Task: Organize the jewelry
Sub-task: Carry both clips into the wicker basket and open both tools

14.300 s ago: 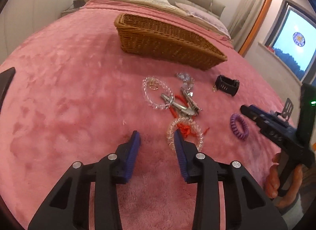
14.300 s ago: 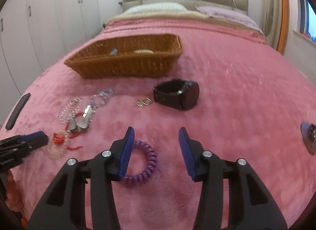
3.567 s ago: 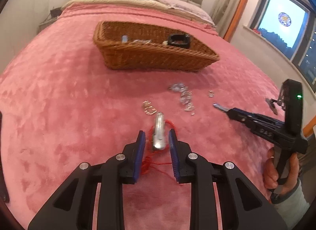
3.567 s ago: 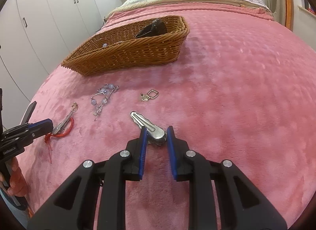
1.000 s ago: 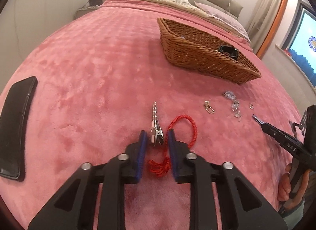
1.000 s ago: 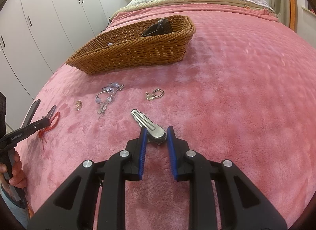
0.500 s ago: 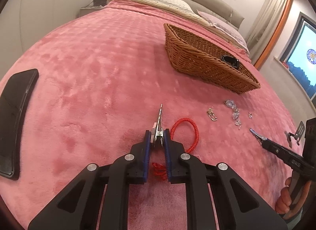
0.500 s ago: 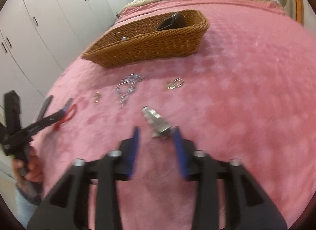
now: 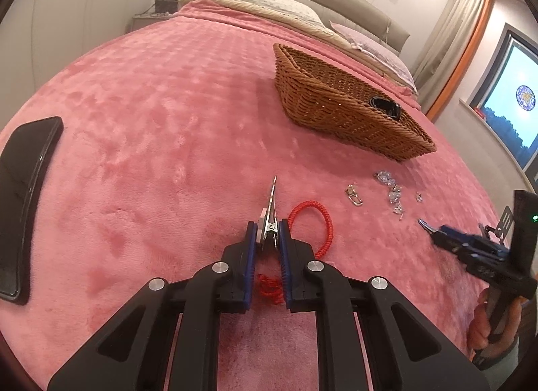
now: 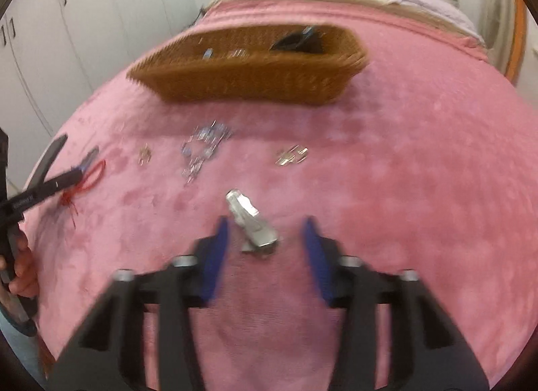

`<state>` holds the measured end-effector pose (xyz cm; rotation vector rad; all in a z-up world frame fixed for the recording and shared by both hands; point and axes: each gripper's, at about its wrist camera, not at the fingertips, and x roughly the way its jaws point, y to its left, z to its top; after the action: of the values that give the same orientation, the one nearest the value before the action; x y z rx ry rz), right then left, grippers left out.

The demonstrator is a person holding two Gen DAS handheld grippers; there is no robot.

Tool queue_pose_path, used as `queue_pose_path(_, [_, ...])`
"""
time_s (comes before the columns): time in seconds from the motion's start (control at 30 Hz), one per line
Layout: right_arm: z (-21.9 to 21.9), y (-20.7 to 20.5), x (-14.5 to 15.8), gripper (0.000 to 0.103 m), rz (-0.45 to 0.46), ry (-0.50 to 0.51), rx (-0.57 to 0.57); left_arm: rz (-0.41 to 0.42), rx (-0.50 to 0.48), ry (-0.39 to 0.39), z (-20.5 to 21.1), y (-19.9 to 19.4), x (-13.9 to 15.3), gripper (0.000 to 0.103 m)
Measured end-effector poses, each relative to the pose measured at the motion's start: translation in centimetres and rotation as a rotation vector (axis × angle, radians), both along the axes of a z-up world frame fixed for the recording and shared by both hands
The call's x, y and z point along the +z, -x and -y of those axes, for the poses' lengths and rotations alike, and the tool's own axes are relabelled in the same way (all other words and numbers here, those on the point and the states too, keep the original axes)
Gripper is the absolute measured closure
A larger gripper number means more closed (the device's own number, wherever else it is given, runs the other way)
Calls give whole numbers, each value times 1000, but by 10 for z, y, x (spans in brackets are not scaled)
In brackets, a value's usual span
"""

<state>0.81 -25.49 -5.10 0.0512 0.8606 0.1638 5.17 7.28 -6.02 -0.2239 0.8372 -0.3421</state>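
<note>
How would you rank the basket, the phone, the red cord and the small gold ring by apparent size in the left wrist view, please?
1. Basket
2. Phone, though nearness may inflate it
3. Red cord
4. Gold ring

- I see a pink plush bedspread point(image 9: 168, 115) carrying everything.
- On it: brown woven wicker basket point(image 9: 336, 112), black flat phone point(image 9: 23, 196), red braided cord bracelet point(image 9: 322, 223), clear bead cluster point(image 10: 201, 145).

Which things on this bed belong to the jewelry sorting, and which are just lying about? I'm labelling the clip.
Part of the job:
wicker basket
hair clip in the left gripper
second hair clip between the closing right gripper pads
red cord bracelet
crystal bracelet
small gold pieces

Lying about:
black phone
pillows
</note>
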Motion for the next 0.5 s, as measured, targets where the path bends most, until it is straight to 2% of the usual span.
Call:
queue_pose_path(0.03, [-8,5,1,82,23,48,2,3,-2,2,0,0,1,92])
queue_pose_path(0.1, [-16,14,4,82,53,80,-3,19,-8,11,-1,4,5,92])
queue_pose_path(0.23, [-16,29,20,82,107,78,-22,81,-33,42,-2,14,23,92])
queue_pose_path(0.3, [-9,32,40,82,145,35,-31,108,-45,74,-1,16,37,92])
queue_pose_path(0.4, [0,31,79,82,237,9,-52,181,-63,74,10,14,67,92])
queue_pose_path(0.5, [11,12,121,82,321,-37,-69,249,-83,81,29,-3,100,92])
